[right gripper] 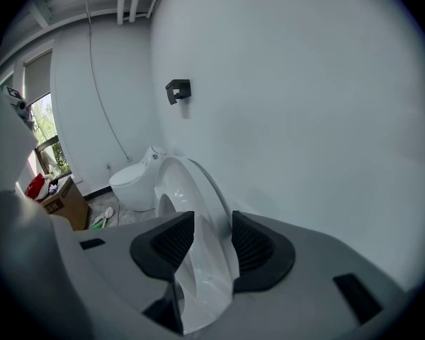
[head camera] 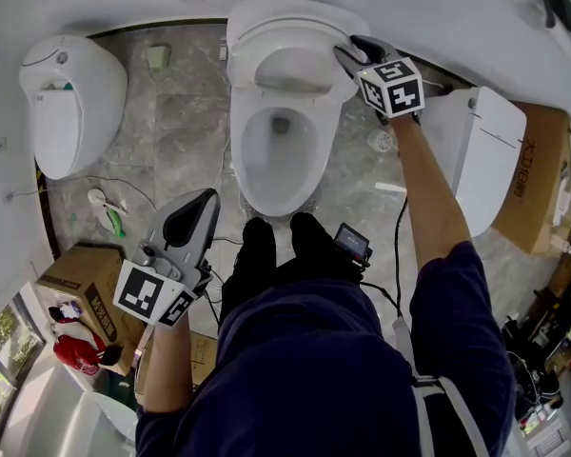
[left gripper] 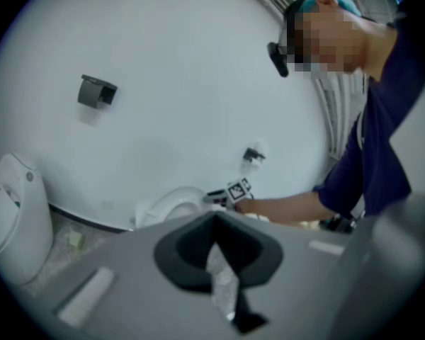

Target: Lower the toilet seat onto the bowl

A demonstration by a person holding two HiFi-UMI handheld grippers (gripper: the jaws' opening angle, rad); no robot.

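Note:
A white toilet stands at the top centre, its bowl open and its seat tilted up against the lid. My right gripper reaches the seat's right edge. In the right gripper view the seat rim fills the gap between the two black pads, so the right gripper is shut on it. My left gripper hangs low at the left, away from the toilet, over the floor. Its pads meet at the tip in the left gripper view, and the left gripper holds nothing.
A second white toilet stands at the left and a white unit at the right. Cardboard boxes sit at both sides. The person's shoes are just before the bowl. A cable trails on the floor.

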